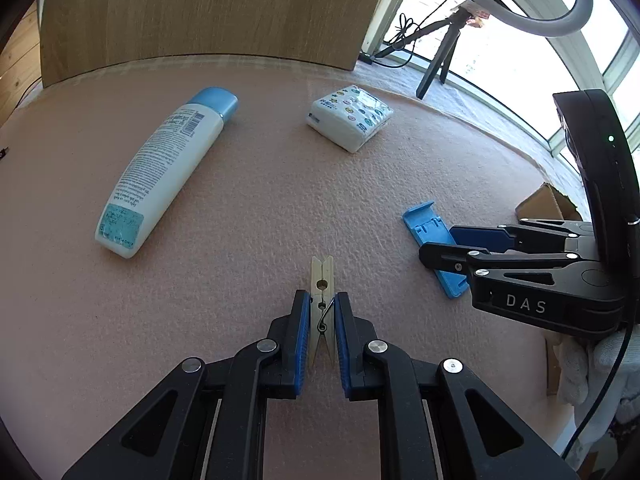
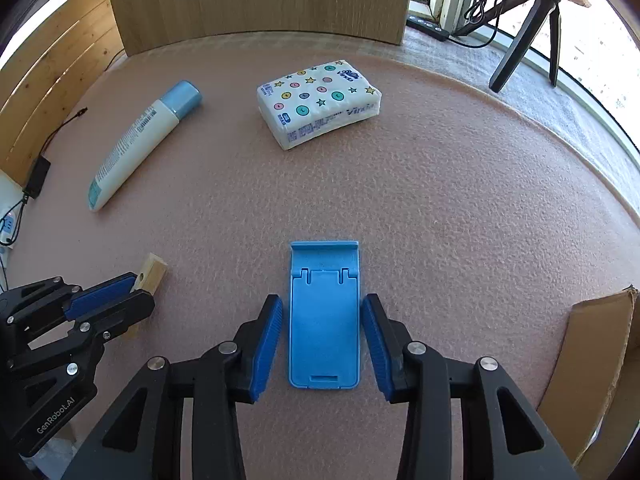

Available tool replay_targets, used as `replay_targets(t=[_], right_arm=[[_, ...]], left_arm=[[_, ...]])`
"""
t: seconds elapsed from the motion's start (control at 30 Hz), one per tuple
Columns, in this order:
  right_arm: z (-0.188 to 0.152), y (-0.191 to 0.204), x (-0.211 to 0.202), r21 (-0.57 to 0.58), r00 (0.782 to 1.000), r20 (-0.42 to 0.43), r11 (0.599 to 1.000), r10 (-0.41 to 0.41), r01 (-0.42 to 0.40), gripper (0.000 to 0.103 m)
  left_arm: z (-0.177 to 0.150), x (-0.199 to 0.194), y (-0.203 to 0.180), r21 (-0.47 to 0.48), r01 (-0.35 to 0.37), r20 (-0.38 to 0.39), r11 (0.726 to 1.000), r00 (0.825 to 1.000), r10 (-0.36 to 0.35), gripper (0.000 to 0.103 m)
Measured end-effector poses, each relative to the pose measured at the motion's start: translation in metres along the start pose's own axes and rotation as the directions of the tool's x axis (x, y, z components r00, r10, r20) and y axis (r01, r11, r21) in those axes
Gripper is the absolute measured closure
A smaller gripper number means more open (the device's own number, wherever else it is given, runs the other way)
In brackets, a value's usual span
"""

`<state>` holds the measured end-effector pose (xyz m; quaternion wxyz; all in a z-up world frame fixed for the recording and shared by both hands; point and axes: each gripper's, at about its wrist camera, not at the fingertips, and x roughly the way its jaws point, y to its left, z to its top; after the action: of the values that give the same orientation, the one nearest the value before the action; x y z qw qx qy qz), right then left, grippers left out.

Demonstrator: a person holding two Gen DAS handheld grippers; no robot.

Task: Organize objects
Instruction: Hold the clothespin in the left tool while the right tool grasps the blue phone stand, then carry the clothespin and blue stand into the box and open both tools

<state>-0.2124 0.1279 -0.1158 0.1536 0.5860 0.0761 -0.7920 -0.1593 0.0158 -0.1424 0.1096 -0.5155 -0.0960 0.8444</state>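
While I looked down along my left gripper (image 1: 322, 312), its jaws were pinched on the wooden clothespin (image 1: 322, 284) at the spring, and the pin's long axis ran straight out toward twelve o'clock, in line with the fingers. From there the lotion bottle (image 1: 160, 168) lay off at ten o'clock, slanting up toward one, and the tissue pack (image 1: 349, 117) sat near twelve, well apart from the pin. At three o'clock my right gripper (image 1: 452, 248) hung over the blue phone stand (image 1: 428, 232), so that piece was plainly the right hand's business, not the left's.

Through the right wrist's view, the phone stand (image 2: 323, 320) lay flat on the pink mat (image 2: 460, 220) with its long axis pointing to twelve, squarely between my right gripper's (image 2: 322, 344) blue pads (image 2: 264, 344). Those jaws stood a little apart from its long edges; I thought I saw slim gaps on both sides, though the fisheye made that hard to swear to. Squeezing across the short width looked like all that was left. A cardboard box (image 2: 600, 360) waited at four o'clock, and my left gripper (image 2: 108, 300) held the clothespin (image 2: 150, 276) at nine.
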Motion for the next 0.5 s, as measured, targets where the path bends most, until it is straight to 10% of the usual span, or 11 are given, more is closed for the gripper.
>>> replay_targets(t=[0.5], right_arm=[[-0.043, -0.006, -0.030, 0.096, 0.995, 0.080, 0.993, 0.054, -0.062, 0.070]], left_arm=[[0.001, -0.023, -0.025, 0.052, -0.012, 0.029, 0.999, 1.000, 0.011, 0.090]])
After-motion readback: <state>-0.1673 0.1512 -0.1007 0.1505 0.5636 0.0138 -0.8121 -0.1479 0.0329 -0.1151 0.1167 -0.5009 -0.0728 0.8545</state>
